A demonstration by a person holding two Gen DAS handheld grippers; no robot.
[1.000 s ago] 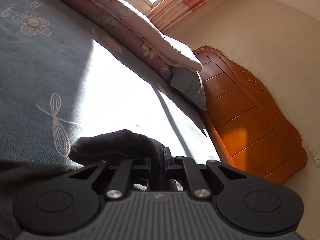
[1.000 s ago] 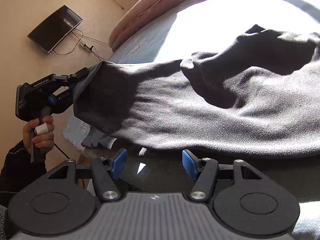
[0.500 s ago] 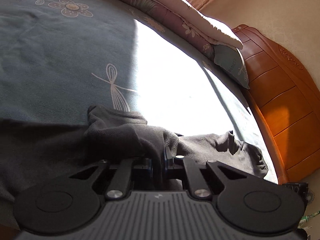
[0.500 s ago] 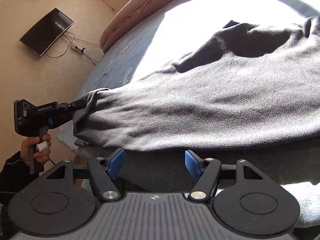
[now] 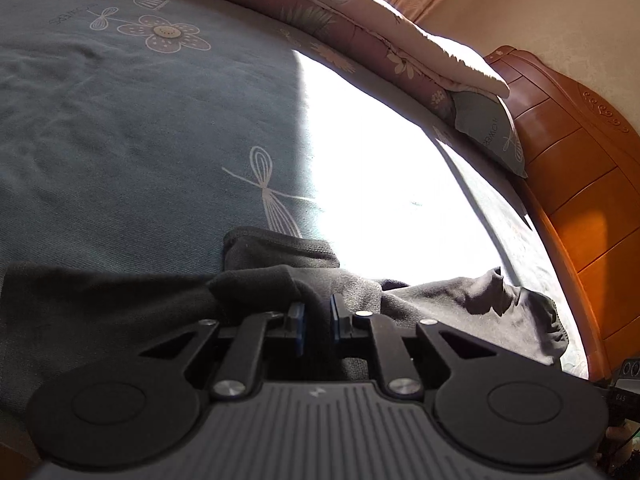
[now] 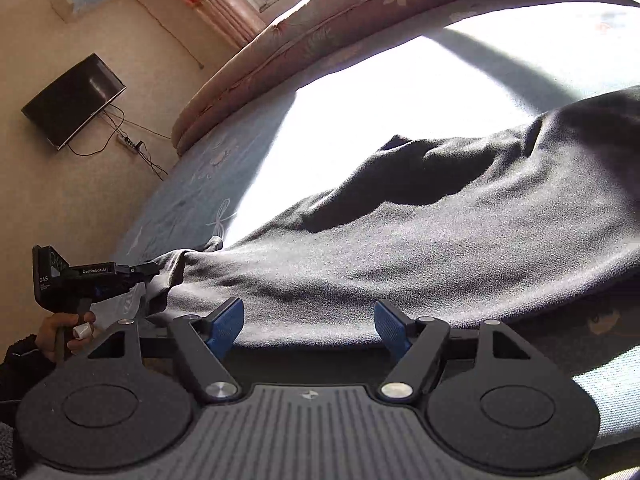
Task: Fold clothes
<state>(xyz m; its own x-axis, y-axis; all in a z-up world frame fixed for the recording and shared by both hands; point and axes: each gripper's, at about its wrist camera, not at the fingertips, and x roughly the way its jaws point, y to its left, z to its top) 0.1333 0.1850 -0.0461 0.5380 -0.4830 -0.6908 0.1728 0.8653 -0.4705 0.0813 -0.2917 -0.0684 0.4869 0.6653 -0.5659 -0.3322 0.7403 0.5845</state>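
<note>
- Sunlit bedding, a blue bedsheet (image 5: 132, 128), carries the work, giving a broad flat base for folding.
- Between the nearly closed pads of the left gripper (image 5: 316, 320) a corner of the dark garment (image 6: 420, 248) is pinched, so the cloth can be drawn taut.
- Ahead of the right gripper (image 6: 308, 324), whose jaws are spread wide and empty, the garment's near edge is spread.

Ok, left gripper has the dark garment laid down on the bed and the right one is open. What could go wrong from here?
1. The left gripper pinches a bunched wad of the dark garment, so releasing may leave a lumpy corner.
2. The right gripper stands open at the garment's near edge and could grab several layers.
3. Part of the cloth nears the bed edge and could slide off.
</note>
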